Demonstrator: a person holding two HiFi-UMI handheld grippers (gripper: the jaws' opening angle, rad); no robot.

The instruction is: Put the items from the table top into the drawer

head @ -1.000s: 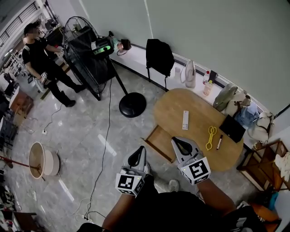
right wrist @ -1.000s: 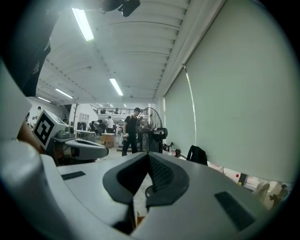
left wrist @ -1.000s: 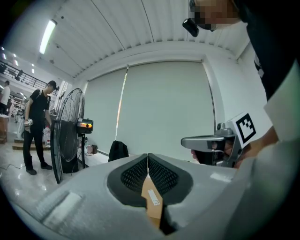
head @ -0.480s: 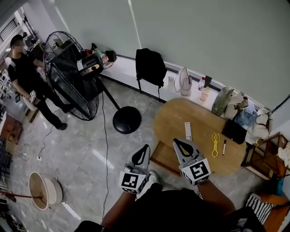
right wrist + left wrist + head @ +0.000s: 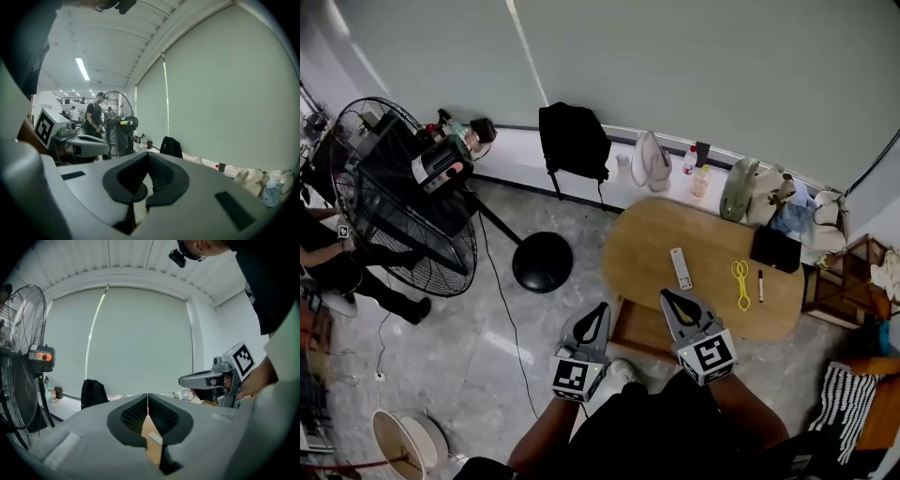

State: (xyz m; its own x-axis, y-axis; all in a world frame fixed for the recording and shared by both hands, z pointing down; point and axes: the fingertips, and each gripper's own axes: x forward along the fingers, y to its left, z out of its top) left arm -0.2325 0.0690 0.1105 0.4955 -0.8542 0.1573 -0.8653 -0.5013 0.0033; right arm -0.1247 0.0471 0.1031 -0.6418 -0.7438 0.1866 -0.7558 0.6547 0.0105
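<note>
I judge nothing stowed yet; remote (image 5: 680,268), scissors (image 5: 740,282) and pen (image 5: 760,285) lie on the table (image 5: 647,234); left gripper (image 5: 599,308) and right gripper (image 5: 667,295) fingers together, empty.

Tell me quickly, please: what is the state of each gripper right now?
Left gripper: closed, jaws together, holding nothing.
Right gripper: closed, jaws together, holding nothing.
</note>
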